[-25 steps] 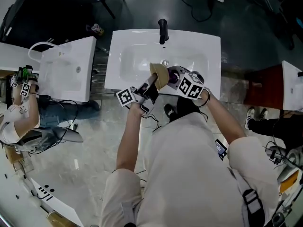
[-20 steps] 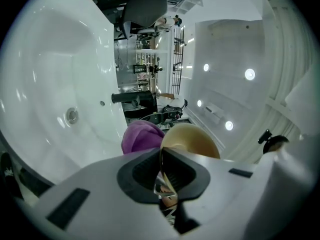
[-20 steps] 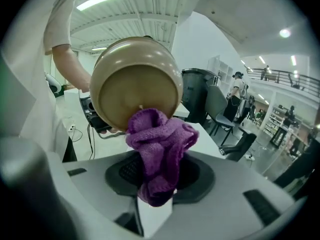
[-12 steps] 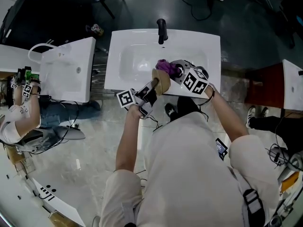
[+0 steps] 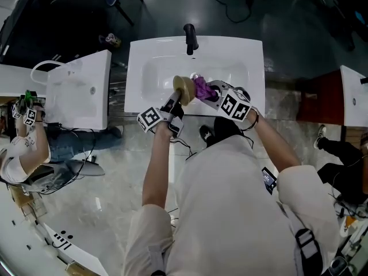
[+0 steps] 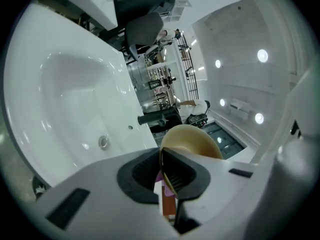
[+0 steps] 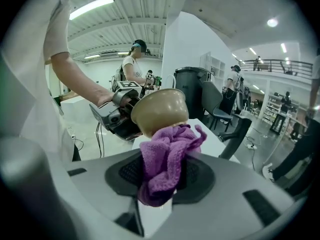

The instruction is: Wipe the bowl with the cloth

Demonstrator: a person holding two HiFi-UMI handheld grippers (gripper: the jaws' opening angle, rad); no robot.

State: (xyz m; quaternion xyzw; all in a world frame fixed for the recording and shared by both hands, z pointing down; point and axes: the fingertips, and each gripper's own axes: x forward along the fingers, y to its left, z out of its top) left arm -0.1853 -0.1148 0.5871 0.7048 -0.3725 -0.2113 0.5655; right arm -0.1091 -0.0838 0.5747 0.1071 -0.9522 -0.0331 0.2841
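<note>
Over the washbasin (image 5: 138, 68), head view: your left gripper (image 5: 176, 100) holds the tan bowl (image 5: 184, 87) tipped sideways, with the purple cloth (image 5: 202, 89) touching it, so wiping looks under way. Left gripper view: jaws pinch the bowl's rim. Right gripper view: your right gripper (image 7: 161, 184) clamps the bunched cloth; the bowl looks smooth and matte.

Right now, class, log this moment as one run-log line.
left gripper: shut on rim of bowl | right gripper: shut on purple cloth | cloth against bowl | over white sink

Purple cloth (image 7: 167, 159) clamped, touching tan bowl (image 7: 157, 111)
</note>
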